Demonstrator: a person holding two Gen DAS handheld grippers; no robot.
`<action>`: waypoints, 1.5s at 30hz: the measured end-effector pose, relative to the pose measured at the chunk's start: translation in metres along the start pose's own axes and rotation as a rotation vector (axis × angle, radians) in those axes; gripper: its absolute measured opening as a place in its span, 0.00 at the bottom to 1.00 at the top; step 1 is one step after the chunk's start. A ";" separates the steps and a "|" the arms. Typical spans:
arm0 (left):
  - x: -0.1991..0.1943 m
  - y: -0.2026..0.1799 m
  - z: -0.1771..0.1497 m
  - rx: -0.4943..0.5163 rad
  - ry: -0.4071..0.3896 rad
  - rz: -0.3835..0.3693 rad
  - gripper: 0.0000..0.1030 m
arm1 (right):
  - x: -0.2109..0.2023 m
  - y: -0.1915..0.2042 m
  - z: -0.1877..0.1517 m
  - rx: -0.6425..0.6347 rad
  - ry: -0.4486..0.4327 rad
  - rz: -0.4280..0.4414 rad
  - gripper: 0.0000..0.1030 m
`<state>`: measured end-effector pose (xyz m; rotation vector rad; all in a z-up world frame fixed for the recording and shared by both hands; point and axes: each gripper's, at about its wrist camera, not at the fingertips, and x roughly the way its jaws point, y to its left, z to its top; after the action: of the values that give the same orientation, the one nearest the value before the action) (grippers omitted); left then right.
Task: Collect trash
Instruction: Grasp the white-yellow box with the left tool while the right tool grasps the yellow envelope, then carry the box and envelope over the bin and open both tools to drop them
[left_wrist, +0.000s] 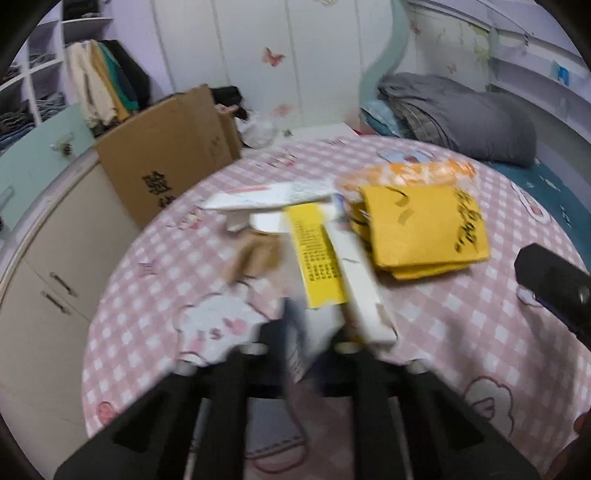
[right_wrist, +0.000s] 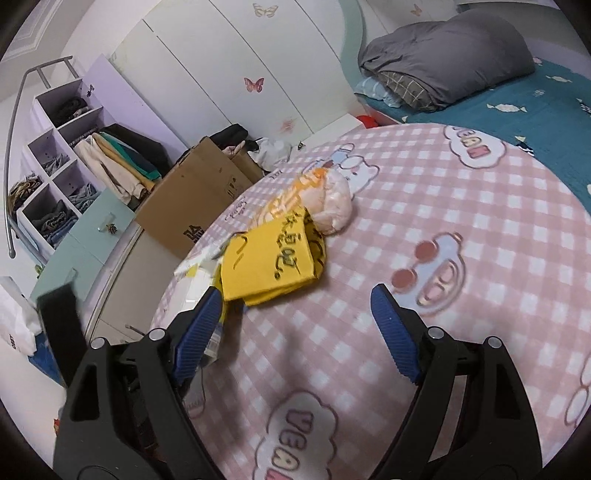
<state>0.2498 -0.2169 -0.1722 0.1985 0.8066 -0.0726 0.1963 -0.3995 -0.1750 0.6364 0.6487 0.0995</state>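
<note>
A pink checked blanket (right_wrist: 424, 236) covers the bed beside white wardrobes (right_wrist: 207, 62).

Soft checked cloth cover (right_wrist: 424, 206); matt yellow paper bag (right_wrist: 269, 266).

A heap of trash sits on the pink checked cloth. On top, a folded yellow bag (right_wrist: 271, 264) with black handwriting lies flat, its layers stacked. Right behind it, touching, a crumpled orange-and-clear plastic wrapper (right_wrist: 325, 205) bulges up. Alongside the yellow bag, a long white carton (left_wrist: 364, 288) with a torn end lies angled, and a yellow printed leaflet (left_wrist: 316, 254) rests against it. Further back, a flattened white box (left_wrist: 266, 197) spreads out, with a scrap of brown paper (left_wrist: 253, 256) just in front, blurred.
</note>
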 end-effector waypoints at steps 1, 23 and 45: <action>-0.002 0.006 0.000 -0.017 -0.005 -0.014 0.03 | 0.003 0.000 0.003 0.005 0.002 0.003 0.79; -0.044 0.102 0.011 -0.329 -0.159 0.016 0.03 | 0.075 0.078 0.018 -0.274 0.099 -0.251 0.93; -0.049 0.165 -0.017 -0.378 -0.101 -0.012 0.03 | 0.031 0.139 -0.019 -0.327 0.032 -0.174 0.85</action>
<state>0.2269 -0.0525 -0.1236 -0.1663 0.7065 0.0582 0.2240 -0.2686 -0.1224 0.2628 0.6979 0.0518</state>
